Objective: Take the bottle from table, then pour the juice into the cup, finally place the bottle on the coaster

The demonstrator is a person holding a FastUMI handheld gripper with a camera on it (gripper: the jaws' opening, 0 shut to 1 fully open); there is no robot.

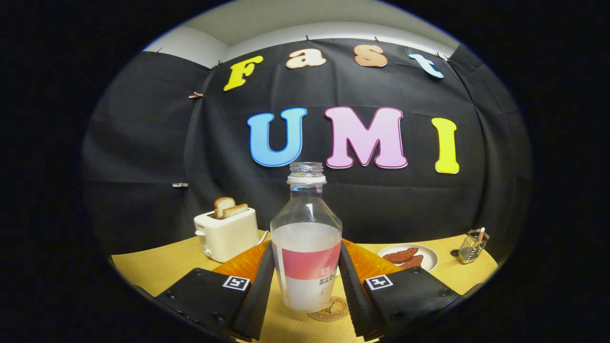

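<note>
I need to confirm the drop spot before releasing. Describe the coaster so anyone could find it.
On the wooden table, look between the gripper jaws, which press both sides of the bottle. The coaster is the flat, round tan disc with a printed pattern at the bottle's base, unlike the white plate beyond the jaws.

The bottle stood in front of the coaster, so most of the coaster was hidden. The words on the bottle's label were too small to read. The fingers covered the sides of the bottle, so whether they pressed on it could not be told. The toaster hid the lower part of the bread. The things in the wire holder were too small to make out. The plate was partly behind a finger.
</note>
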